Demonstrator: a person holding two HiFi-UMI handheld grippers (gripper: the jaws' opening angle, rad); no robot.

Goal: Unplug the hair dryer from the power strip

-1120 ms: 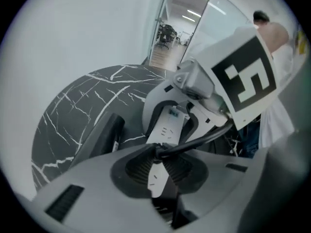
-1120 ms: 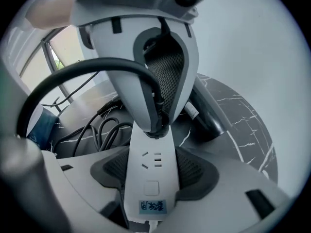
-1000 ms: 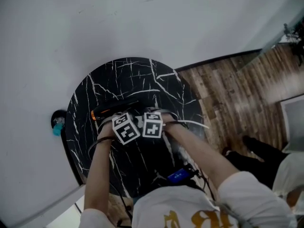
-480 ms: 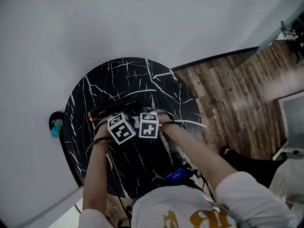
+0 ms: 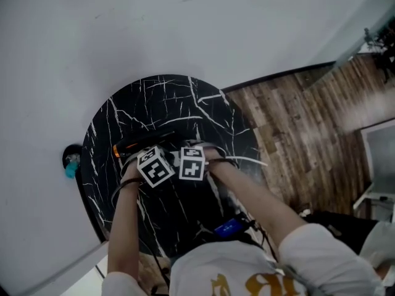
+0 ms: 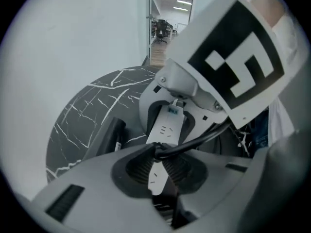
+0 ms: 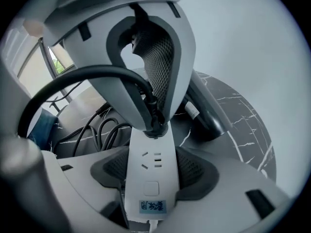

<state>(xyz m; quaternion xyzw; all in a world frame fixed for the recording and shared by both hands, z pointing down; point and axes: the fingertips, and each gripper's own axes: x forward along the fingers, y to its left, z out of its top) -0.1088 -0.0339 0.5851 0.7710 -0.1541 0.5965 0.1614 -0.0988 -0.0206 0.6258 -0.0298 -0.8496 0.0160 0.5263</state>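
Black marble table [image 5: 162, 97] carries hair dryer [image 7: 208, 114], lying just beside white power strip [image 7: 146, 200]. Right gripper [image 7: 151, 171] clamped across strip's sides. Left gripper [image 6: 158, 168] pinched on black plug [image 7: 154, 126], plug against strip's face.

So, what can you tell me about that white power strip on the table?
The power strip is a long, white, plastic-looking bar lying flat on the black, white-veined table. Its top shows socket slots, a square button and a small blue label near one end. The right gripper clamps its long sides. A black plug with a black cord sits in it further along, and the left gripper is closed on that plug.
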